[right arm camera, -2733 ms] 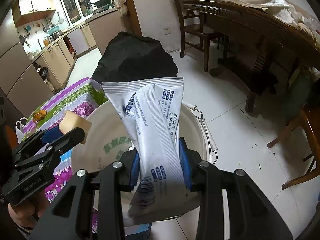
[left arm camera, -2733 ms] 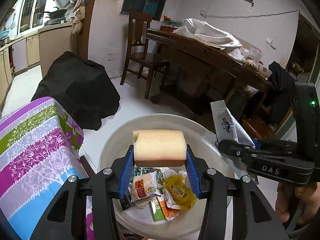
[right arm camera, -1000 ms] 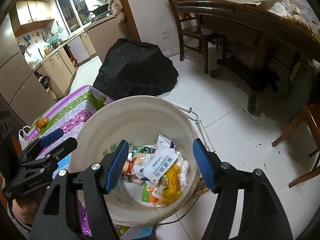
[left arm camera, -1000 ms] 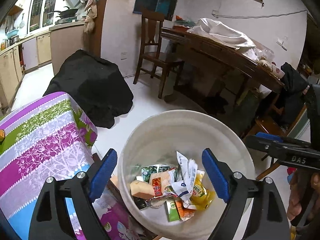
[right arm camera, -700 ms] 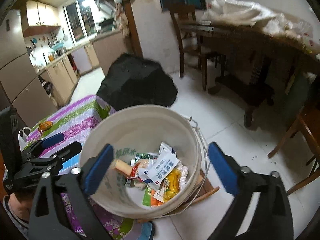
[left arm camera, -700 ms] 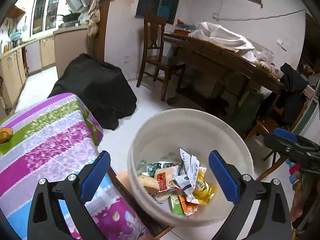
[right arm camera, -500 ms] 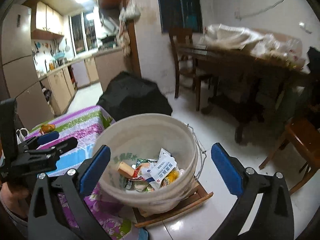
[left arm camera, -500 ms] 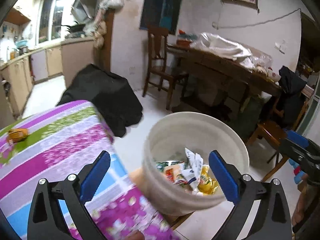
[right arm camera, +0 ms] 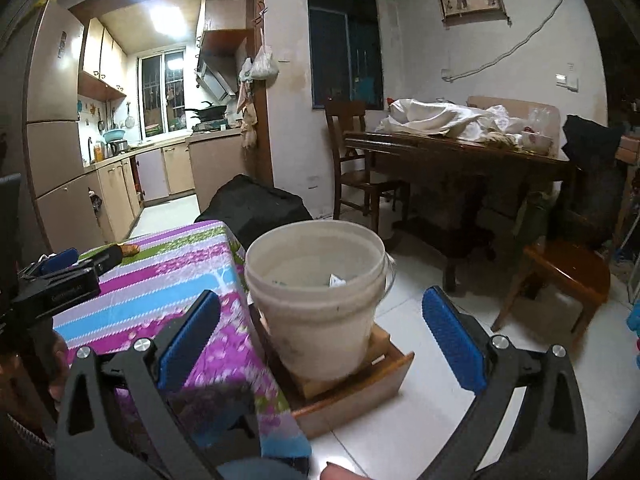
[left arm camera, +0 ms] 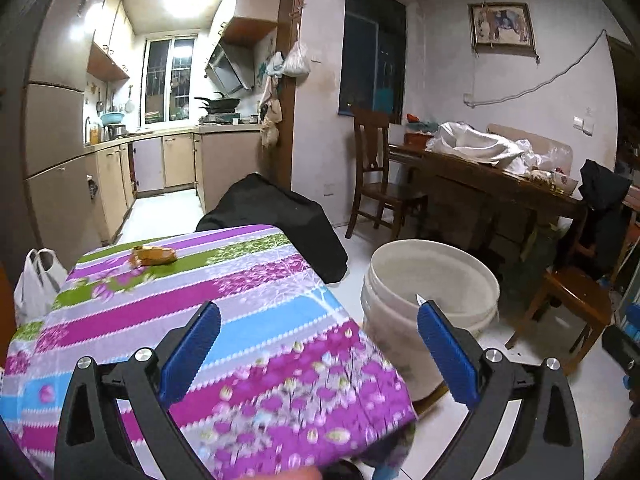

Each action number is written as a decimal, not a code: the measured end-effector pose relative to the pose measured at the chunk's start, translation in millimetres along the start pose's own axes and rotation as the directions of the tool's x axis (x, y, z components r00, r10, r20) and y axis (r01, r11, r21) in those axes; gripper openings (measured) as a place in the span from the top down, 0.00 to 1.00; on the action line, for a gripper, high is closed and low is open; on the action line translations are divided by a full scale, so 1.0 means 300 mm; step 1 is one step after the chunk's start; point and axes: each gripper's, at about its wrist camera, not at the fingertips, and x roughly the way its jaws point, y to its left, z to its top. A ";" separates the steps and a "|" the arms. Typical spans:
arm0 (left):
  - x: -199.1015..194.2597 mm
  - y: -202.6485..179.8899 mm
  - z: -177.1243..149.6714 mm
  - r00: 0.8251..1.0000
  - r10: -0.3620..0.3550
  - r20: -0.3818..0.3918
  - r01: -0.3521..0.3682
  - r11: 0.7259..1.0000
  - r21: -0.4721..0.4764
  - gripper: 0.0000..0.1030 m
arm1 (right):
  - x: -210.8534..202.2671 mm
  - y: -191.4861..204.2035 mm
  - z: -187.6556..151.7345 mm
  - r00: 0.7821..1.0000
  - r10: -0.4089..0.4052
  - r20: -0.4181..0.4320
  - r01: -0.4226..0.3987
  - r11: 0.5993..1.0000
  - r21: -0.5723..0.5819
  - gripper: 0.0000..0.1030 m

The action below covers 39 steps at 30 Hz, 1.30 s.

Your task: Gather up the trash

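While spread wide and empty: left gripper [left arm camera: 318, 350] above striped tablecloth [left arm camera: 168, 300], right gripper [right arm camera: 320, 336] facing white bucket [right arm camera: 316, 296]; orange wrapper [left arm camera: 154, 255] at far table edge, uncollected; advised: low approach, pinch across crumpled middle

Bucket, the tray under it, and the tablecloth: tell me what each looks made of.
Bucket: likely plastic, matte off-white, with a molded rolled rim and scuffed wall. Tray under it: apparently wood, tan with visible board edges. Tablecloth: looks like printed fabric or vinyl, floral stripes draping over the corner; which one is unclear.
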 end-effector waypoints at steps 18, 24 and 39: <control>-0.494 -0.059 -0.259 0.997 0.000 0.076 -0.006 0.997 0.076 0.05 | -0.310 0.066 -0.185 0.999 0.007 0.054 -0.007 1.000 -0.003 0.05; -0.550 -0.076 -0.269 0.997 -0.015 0.080 0.009 0.997 0.074 0.05 | -0.386 0.055 -0.201 0.995 -0.012 0.103 0.010 1.000 0.019 0.05; -0.598 -0.151 -0.253 0.993 -0.058 0.101 0.046 0.991 0.126 0.05 | -0.433 0.028 -0.216 0.986 -0.048 0.161 0.045 0.999 0.022 0.05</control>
